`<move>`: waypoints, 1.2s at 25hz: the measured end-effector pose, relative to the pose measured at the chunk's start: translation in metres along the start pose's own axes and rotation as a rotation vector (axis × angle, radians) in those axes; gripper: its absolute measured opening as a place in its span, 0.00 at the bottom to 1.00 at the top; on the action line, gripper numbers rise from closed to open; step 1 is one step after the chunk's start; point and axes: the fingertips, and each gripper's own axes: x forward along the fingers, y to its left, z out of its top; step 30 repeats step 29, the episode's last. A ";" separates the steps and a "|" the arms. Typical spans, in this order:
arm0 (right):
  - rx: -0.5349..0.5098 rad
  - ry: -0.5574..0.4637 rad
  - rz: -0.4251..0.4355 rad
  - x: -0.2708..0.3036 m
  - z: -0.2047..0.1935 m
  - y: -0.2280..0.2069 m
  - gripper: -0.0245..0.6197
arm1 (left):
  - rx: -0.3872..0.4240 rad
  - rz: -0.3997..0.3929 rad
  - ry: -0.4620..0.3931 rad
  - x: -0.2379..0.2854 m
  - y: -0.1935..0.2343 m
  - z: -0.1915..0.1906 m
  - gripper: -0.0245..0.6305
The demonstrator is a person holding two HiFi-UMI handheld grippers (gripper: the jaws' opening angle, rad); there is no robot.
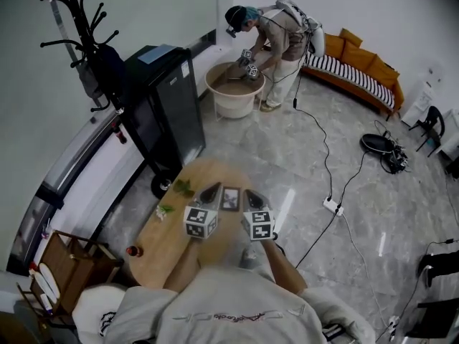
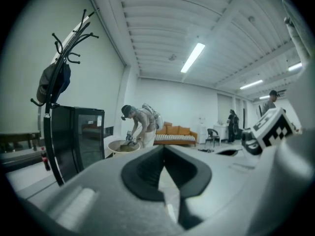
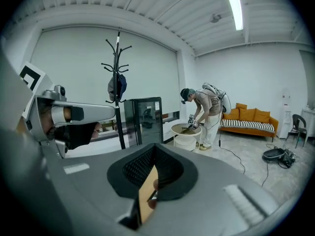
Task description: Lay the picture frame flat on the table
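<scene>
The picture frame (image 1: 230,198), dark-edged, lies flat on the round wooden table (image 1: 172,235), in the head view between my two gripper tips. My left gripper (image 1: 211,190) hovers just left of it and my right gripper (image 1: 252,194) just right of it; both are above the table and apart from the frame. In the left gripper view the left gripper (image 2: 165,149) has its jaws together with nothing between them. In the right gripper view the right gripper (image 3: 153,149) is likewise shut and empty, with only a sliver of tabletop showing below the tips.
Green leaf sprigs (image 1: 183,188) lie on the table's left side, and a small red-capped bottle (image 1: 133,251) stands at its edge. A black fridge (image 1: 161,106) and a coat rack (image 1: 79,20) stand behind. Another person (image 1: 276,31) works over a tub. Cables (image 1: 331,206) cross the floor.
</scene>
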 end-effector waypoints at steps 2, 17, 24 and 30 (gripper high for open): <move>0.009 -0.008 -0.008 -0.006 0.003 -0.002 0.05 | -0.005 -0.006 -0.006 -0.003 -0.006 0.003 0.04; 0.017 0.011 -0.007 -0.032 -0.014 0.017 0.05 | 0.001 -0.018 0.041 -0.032 -0.018 -0.022 0.04; 0.017 0.009 -0.002 -0.037 -0.019 0.033 0.05 | 0.003 -0.025 0.044 -0.048 -0.017 -0.029 0.04; 0.006 0.004 -0.008 -0.036 -0.020 0.040 0.05 | 0.008 -0.028 0.046 -0.055 -0.013 -0.031 0.04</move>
